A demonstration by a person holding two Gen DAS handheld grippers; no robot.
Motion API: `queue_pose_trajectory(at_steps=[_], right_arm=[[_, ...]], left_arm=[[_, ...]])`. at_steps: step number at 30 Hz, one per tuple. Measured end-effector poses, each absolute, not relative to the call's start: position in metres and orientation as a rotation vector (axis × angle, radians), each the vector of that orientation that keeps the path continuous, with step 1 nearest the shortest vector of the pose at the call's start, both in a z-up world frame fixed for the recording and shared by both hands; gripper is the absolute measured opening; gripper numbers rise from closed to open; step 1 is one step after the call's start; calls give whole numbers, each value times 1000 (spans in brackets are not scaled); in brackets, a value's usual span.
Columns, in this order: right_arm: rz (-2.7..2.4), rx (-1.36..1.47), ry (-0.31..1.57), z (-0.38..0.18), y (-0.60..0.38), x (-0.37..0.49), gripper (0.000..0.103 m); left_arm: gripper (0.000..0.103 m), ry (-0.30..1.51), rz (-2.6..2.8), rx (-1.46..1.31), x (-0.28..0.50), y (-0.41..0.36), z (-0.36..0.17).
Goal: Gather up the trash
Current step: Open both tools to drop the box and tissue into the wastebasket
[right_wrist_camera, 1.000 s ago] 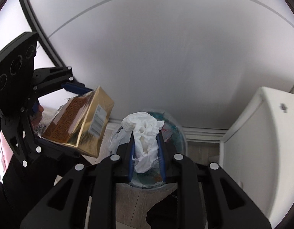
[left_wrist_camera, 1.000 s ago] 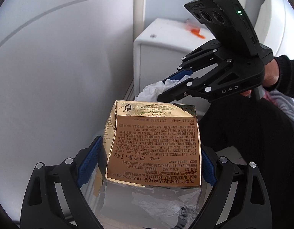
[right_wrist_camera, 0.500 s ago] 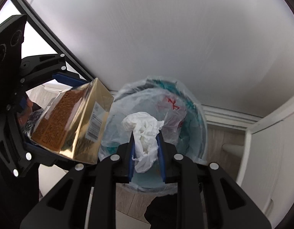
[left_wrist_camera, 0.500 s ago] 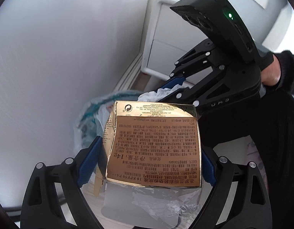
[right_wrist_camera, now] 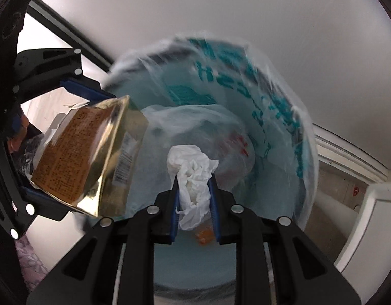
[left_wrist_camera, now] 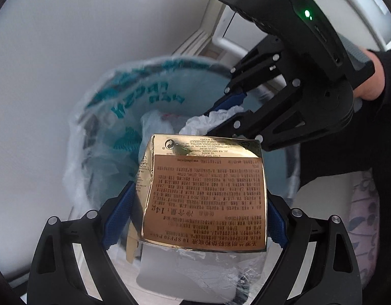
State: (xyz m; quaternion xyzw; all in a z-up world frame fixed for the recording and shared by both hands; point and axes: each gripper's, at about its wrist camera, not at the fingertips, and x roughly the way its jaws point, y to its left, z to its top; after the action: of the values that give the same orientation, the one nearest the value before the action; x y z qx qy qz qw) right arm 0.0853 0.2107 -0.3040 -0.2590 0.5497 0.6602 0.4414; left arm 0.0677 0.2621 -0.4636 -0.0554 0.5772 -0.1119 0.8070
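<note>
Two pieces of trash hang over the lined bin (left_wrist_camera: 154,96): we clamp the gold box (left_wrist_camera: 205,193) in our left gripper (left_wrist_camera: 195,218) and the crumpled tissue (right_wrist_camera: 192,175) in our right gripper (right_wrist_camera: 194,190); a white wall (right_wrist_camera: 220,12) rises behind the bin.

box (left_wrist_camera: 205,193) left of tissue (right_wrist_camera: 192,175), both above the bin (right_wrist_camera: 284,132)

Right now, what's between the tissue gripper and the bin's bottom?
In the right wrist view, only a crumpled clear bag lies below the right gripper inside the lined bin.
</note>
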Motion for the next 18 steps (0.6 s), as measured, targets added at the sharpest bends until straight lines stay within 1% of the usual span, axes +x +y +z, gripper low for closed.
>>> queue_pose_trajectory(at_steps=[5, 11, 13, 14, 16, 17, 18], right_arm=[[1669, -735, 1332, -319, 224, 80, 21], [1710, -799, 1268, -320, 237, 66, 21], [1706, -816, 1225, -315, 238, 62, 28], [1705, -821, 1206, -313, 238, 60, 37], [1712, -821, 1183, -307, 231, 56, 43], [1719, -820, 1169, -305, 229, 55, 53], [1716, -835, 1143, -301, 227, 54, 71]], left_arm=[[85, 1265, -228, -111, 75, 258, -487], [85, 1267, -242, -111, 84, 243, -490], [85, 1268, -246, -97, 83, 238, -488], [85, 1269, -250, -89, 83, 235, -490], [87, 1265, -250, -55, 81, 227, -488], [89, 1256, -240, -26, 80, 226, -484], [95, 1245, -228, -6, 78, 225, -479]])
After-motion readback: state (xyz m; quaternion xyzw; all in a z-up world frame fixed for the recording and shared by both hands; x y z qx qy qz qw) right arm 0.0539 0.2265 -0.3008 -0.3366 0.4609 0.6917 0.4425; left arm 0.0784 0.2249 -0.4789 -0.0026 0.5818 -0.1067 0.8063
